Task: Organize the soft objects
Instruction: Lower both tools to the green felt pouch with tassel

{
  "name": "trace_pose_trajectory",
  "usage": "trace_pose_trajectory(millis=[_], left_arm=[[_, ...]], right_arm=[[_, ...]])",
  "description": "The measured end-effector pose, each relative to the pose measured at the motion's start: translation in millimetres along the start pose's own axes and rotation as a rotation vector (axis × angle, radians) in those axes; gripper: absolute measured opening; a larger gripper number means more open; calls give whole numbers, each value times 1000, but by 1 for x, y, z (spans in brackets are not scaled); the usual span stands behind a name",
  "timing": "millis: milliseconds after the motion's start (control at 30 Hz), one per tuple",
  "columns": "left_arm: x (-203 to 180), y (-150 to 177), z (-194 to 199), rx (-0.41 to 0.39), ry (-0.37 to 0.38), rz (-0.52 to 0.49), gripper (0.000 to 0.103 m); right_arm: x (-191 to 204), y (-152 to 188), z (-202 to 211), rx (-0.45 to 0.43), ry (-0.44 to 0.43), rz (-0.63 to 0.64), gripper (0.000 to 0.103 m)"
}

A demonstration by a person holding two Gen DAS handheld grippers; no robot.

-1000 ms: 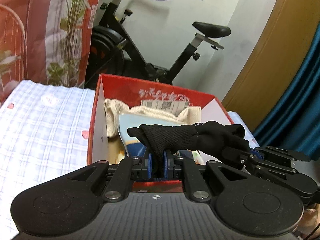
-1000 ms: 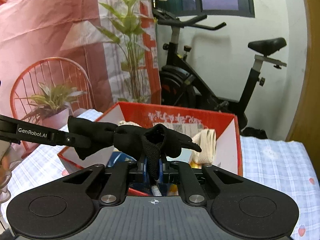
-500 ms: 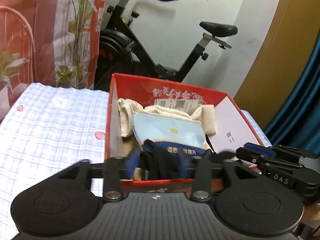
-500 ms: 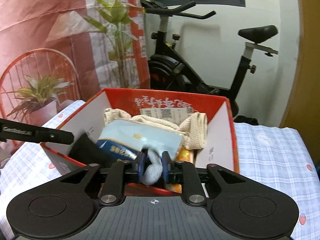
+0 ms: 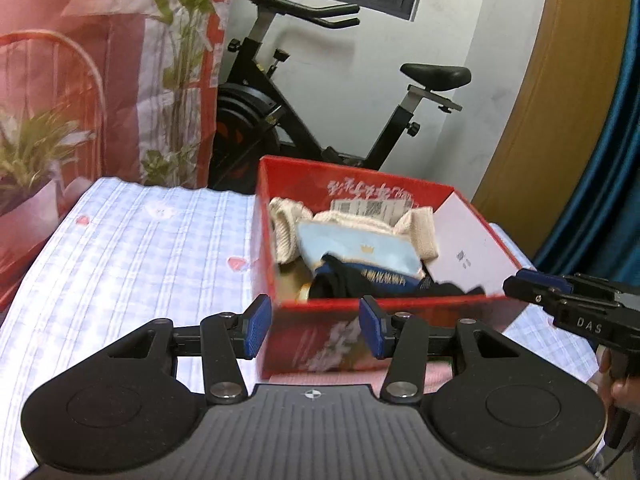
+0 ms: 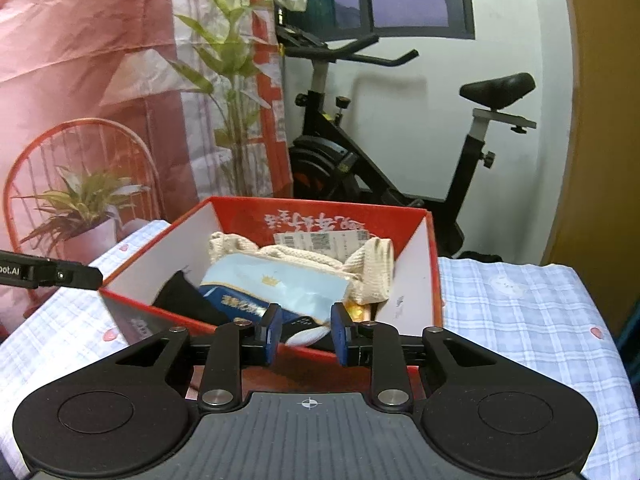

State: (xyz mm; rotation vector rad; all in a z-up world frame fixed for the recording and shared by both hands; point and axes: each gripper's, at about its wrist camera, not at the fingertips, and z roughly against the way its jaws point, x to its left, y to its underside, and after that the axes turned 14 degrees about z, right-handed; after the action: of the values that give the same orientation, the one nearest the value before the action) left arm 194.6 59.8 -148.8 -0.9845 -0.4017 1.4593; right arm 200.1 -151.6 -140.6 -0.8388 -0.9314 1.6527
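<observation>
A red cardboard box (image 5: 280, 184) (image 6: 434, 280) stands on the checked cloth. Inside lie a cream knitted cloth (image 5: 288, 228) (image 6: 372, 264), a light blue and navy packet (image 5: 360, 250) (image 6: 280, 284), and the black soft cloth (image 5: 344, 282) (image 6: 184, 292) at the box's near end. My left gripper (image 5: 314, 330) is open and empty, just before the box's near wall. My right gripper (image 6: 305, 333) is open and empty at the box's near rim. The right gripper also shows in the left wrist view (image 5: 560, 304), beside the box's right corner.
The blue-and-white checked cloth (image 5: 140, 248) (image 6: 520, 312) covers the surface around the box. An exercise bike (image 5: 320, 120) (image 6: 380, 168) stands behind by the white wall. A potted plant in a red wire chair (image 6: 80, 208) is at the left.
Both grippers held the black cloth stretched above the box. They lowered it into the box, opened and let go, and have drawn back a little.
</observation>
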Motion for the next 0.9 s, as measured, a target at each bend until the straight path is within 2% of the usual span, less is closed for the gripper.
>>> trace_pose_trajectory(millis=[267,400,500,533,567,667,900], left_arm=[[24,32,9,38,-29,33,51],[31,48,3,72,-36,51,51],[30,62,-2,101,-37,58,51],[29,67,-3,109,-32,56,51],[26,73,-5,120,-22,51,51],[16,85,-8,144,-3,26,51],[1,94,-16,180,11,3,51]], right_arm=[[23,21,17,-13,-41,30,26],[29,42,24,16,-43,16,31],[32,62,26,59,-42,28,43],[33,68,27,71,-39,42,51],[35,75,29,80,-36,55,52],[35,91,33,113,-25,73,52],[27,117,44,143,-34,25,53]])
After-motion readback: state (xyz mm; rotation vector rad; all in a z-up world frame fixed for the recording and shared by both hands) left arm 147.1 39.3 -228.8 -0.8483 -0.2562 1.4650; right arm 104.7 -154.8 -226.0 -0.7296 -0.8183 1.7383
